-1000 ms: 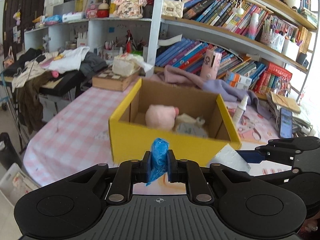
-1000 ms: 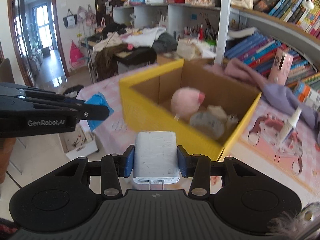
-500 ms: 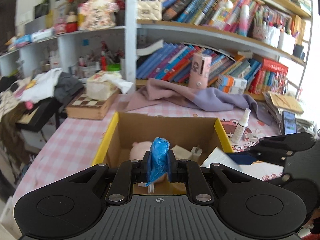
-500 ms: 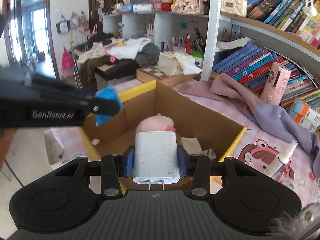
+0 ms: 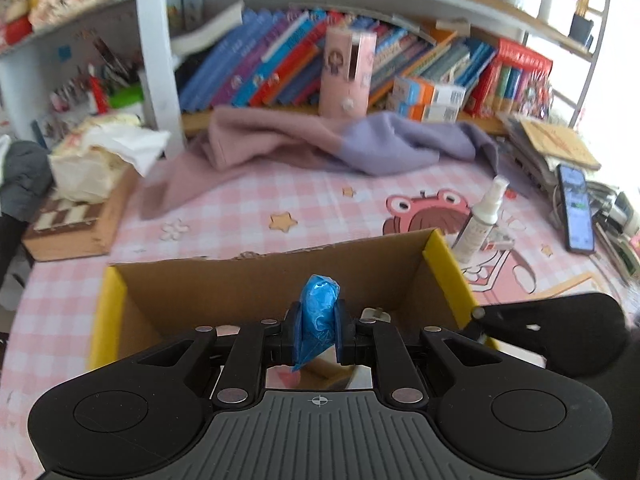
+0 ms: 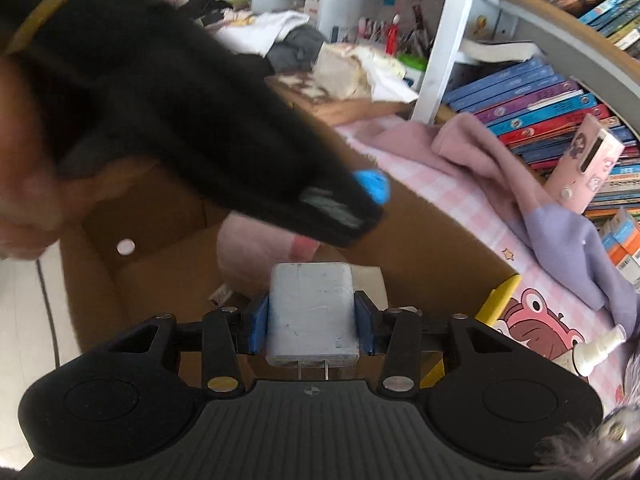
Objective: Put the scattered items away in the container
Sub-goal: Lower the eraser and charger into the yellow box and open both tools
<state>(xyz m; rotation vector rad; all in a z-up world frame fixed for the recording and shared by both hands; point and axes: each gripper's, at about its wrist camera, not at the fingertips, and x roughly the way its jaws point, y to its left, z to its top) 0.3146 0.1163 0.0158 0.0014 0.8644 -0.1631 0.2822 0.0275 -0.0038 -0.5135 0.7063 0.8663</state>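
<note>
- Left gripper [image 5: 319, 326] pinches a blue plastic wad [image 5: 318, 316] above the yellow cardboard box [image 5: 276, 280].
- Right gripper [image 6: 312, 326] pinches a white charger [image 6: 311, 312] over the box's right end.
- The box sits mid-table [image 5: 240, 208].

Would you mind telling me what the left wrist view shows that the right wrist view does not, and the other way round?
Only the left wrist view shows the phone lying at the table's right edge and the left gripper head-on, shut on a blue plastic wad.

Only the right wrist view shows the white charger clamped in the right gripper and the pink plush toy inside the box.

Both show the yellow cardboard box, the spray bottle, the purple cloth and the bookshelf.
</note>
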